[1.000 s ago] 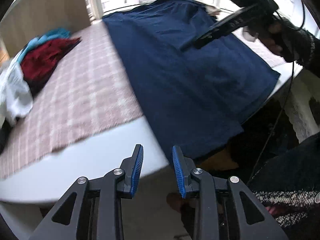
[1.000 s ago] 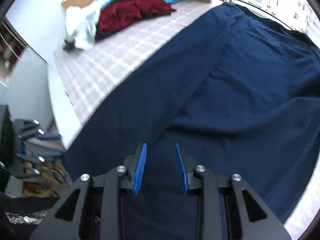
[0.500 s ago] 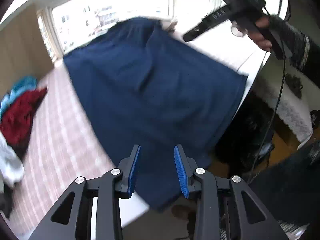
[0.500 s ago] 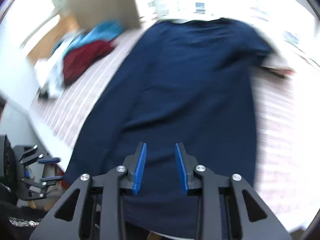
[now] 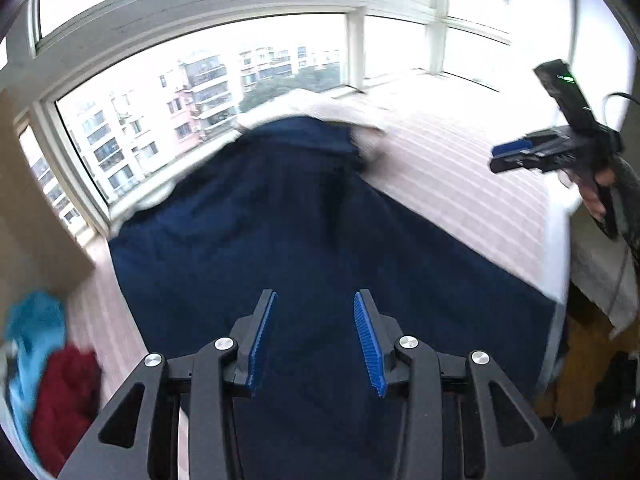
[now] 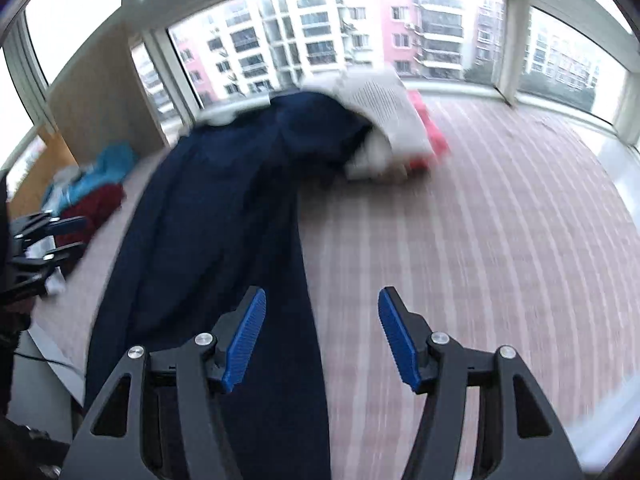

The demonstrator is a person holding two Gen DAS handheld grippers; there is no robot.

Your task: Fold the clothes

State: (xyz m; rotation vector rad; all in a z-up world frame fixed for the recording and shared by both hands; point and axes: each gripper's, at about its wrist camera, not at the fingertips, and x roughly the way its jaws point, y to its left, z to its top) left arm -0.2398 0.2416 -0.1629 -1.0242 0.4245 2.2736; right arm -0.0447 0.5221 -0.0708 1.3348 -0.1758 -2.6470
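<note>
A long navy blue garment [image 5: 304, 240] lies spread flat on the checked pink tablecloth [image 5: 460, 184], reaching from the window to the near edge. My left gripper [image 5: 314, 340] is open and empty, hovering above the garment's near half. My right gripper [image 6: 322, 340] is open and empty, above the garment's right edge [image 6: 224, 216] and the bare cloth [image 6: 480, 232]. The right gripper also shows in the left wrist view [image 5: 516, 152] at the right, held in a hand. The left gripper also shows in the right wrist view [image 6: 48, 236] at the left edge.
A pile of red and teal clothes [image 5: 52, 364] lies at the left, also in the right wrist view [image 6: 92, 188]. White and pink clothes [image 6: 392, 132] are heaped at the garment's far end by the window. A wooden panel [image 6: 104, 96] stands at the left.
Both cameras have lifted and tilted up toward the window. My right gripper has swung right off the garment's middle and opened wider. The left gripper has moved from the table edge over the garment.
</note>
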